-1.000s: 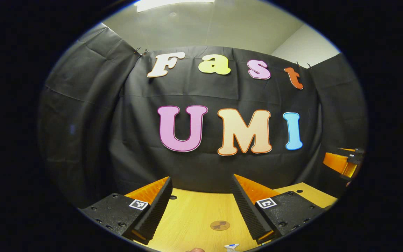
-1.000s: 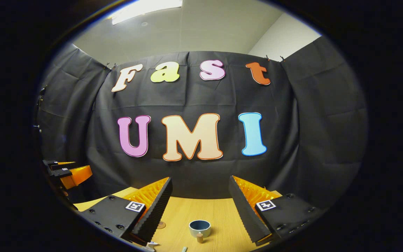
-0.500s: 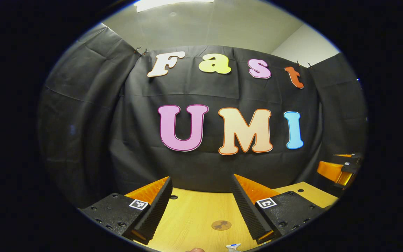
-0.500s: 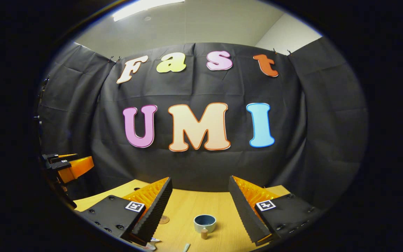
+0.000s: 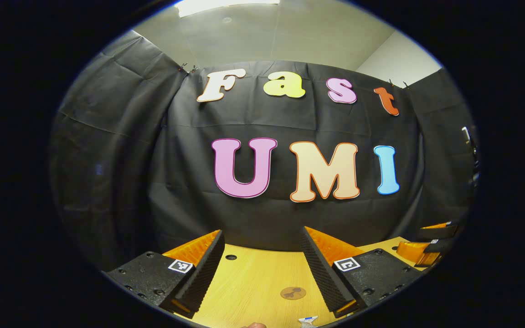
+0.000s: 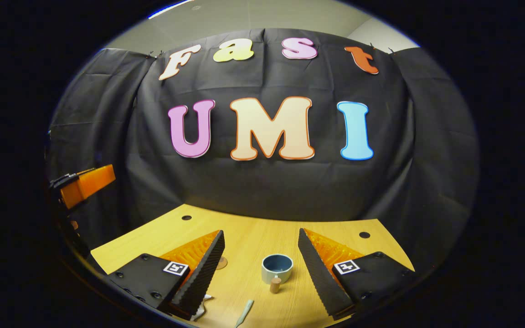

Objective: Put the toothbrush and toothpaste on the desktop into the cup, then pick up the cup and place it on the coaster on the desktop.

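Note:
A pale cup (image 6: 277, 268) with a blue inside and a wooden knob handle stands on the wooden desktop (image 6: 244, 223), ahead between the fingers of my open right gripper (image 6: 261, 232). A toothbrush (image 6: 244, 312) lies nearer, at the bottom edge. The toothpaste (image 6: 201, 307) peeks out from behind the left-hand finger. A round brown coaster (image 6: 220, 263) is partly hidden by that same finger. In the left gripper view, the coaster (image 5: 293, 293) lies between the fingers of my open left gripper (image 5: 262, 232), and the toothpaste tip (image 5: 307, 321) shows at the bottom edge.
The black cloth wall closes off the back of the desktop. Small round holes (image 6: 364, 235) mark the desktop's far corners. The right gripper (image 5: 429, 248) appears at the far right of the left gripper view. The left gripper (image 6: 84, 182) hangs at the left of the right gripper view.
The right gripper has tipped downward, so more desktop shows and the cup sits higher in its view. In the left gripper view the right gripper has dropped lower. The left gripper has barely shifted.

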`<state>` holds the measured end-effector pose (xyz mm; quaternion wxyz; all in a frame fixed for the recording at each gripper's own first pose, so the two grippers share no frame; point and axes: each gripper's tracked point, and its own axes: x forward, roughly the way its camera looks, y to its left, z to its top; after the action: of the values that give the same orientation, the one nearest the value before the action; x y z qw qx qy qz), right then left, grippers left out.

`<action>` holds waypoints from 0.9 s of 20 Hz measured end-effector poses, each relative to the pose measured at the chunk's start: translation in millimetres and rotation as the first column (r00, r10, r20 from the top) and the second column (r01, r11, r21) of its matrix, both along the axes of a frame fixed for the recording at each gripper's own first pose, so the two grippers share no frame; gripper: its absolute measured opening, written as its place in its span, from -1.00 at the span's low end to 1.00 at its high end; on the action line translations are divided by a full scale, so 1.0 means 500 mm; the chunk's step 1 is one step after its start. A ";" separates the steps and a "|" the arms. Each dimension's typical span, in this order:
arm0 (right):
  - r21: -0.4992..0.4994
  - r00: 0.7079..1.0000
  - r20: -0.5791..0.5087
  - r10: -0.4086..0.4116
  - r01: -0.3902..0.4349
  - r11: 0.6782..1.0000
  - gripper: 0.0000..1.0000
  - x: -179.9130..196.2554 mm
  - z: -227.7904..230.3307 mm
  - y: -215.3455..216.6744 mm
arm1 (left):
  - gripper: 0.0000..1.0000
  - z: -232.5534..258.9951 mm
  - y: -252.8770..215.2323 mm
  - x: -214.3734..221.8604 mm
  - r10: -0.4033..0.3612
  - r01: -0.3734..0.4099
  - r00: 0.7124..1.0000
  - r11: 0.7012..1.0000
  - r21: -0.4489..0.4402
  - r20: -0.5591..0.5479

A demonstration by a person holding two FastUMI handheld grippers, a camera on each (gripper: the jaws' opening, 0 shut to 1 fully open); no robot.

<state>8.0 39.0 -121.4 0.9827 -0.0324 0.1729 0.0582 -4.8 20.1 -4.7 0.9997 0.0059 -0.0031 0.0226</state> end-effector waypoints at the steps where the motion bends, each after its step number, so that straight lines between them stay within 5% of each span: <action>1: 0.000 0.999 -0.042 0.010 -0.010 1.000 0.99 -0.004 -0.026 0.006 | 0.96 -0.002 0.007 -0.005 0.006 -0.006 1.000 1.000 0.004 -0.002; 12: -0.060 0.938 -0.346 0.034 -0.059 0.996 1.00 -0.055 -0.251 0.018 | 0.92 -0.027 0.062 -0.012 0.054 -0.054 0.998 0.999 0.006 -0.032; 18: -0.094 0.853 -0.521 0.010 -0.069 0.993 1.00 -0.090 -0.356 0.010 | 0.96 -0.040 0.086 -0.009 0.069 -0.069 0.996 0.998 0.014 -0.049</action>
<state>-37.0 43.8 -299.3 0.8948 -0.0728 0.4340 0.0754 -9.1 62.9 -24.6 0.9981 0.0126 0.0219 0.0570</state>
